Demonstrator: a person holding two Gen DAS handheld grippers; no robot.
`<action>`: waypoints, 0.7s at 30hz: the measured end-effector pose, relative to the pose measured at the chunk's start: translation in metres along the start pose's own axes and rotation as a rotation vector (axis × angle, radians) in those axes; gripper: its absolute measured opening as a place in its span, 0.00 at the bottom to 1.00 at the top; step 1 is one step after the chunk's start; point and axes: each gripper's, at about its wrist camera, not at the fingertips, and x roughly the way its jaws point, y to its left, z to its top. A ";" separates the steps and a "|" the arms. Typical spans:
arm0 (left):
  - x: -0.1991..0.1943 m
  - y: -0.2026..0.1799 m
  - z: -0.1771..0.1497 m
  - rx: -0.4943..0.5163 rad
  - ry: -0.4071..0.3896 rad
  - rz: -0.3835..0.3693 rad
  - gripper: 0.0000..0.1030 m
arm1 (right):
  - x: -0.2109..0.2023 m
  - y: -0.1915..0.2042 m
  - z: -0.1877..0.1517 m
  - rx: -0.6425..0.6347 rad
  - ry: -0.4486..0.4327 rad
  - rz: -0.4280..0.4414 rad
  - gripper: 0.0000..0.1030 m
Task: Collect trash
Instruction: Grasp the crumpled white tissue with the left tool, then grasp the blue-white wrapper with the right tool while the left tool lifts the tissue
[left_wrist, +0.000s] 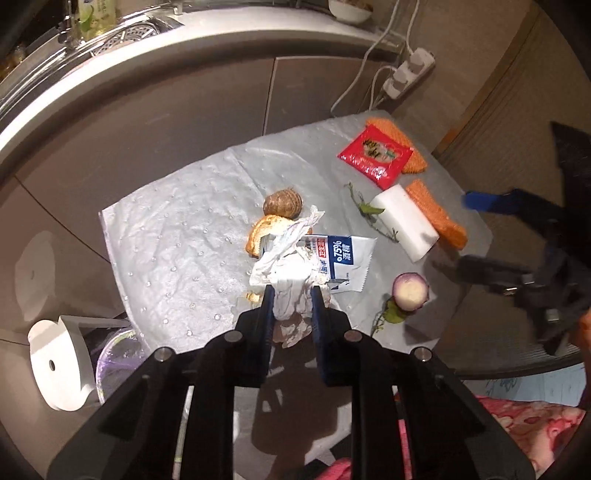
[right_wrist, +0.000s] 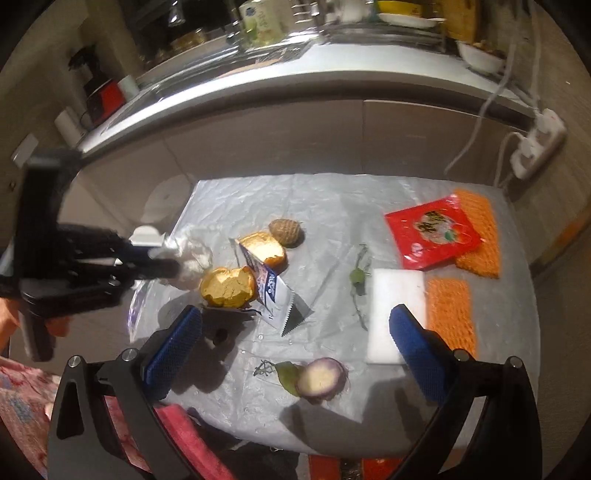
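My left gripper (left_wrist: 291, 297) is shut on a crumpled white tissue (left_wrist: 284, 258) at the near side of the sheet-covered table (left_wrist: 177, 240); the right wrist view shows that gripper (right_wrist: 166, 260) with the tissue (right_wrist: 194, 258) at the left. Beside the tissue lie a blue-white wipe packet (left_wrist: 349, 258), bread pieces (right_wrist: 229, 288) and a brown bulb (left_wrist: 282, 201). My right gripper (right_wrist: 294, 313) hangs wide open above the table's near edge with nothing between its fingers. An onion slice (right_wrist: 321, 376) lies just before it, a white foam block (right_wrist: 397, 295) by its right finger.
A red packet (left_wrist: 375, 155), orange foam nets (left_wrist: 437, 218) and a green stem (left_wrist: 369, 210) lie at the far right of the table. A bin with a purple bag (left_wrist: 114, 354) and raised white lid (left_wrist: 55, 365) stands left of the table. Cabinet fronts and a power strip (left_wrist: 408, 72) lie behind.
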 end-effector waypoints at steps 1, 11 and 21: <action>-0.010 0.001 -0.001 -0.016 -0.012 0.000 0.18 | 0.014 0.001 0.003 -0.032 0.031 0.016 0.96; -0.075 0.012 -0.024 -0.134 -0.081 0.123 0.18 | 0.092 -0.011 0.023 -0.092 0.180 0.168 0.95; -0.084 0.037 -0.045 -0.210 -0.073 0.194 0.18 | 0.105 -0.013 0.020 -0.033 0.272 0.265 0.03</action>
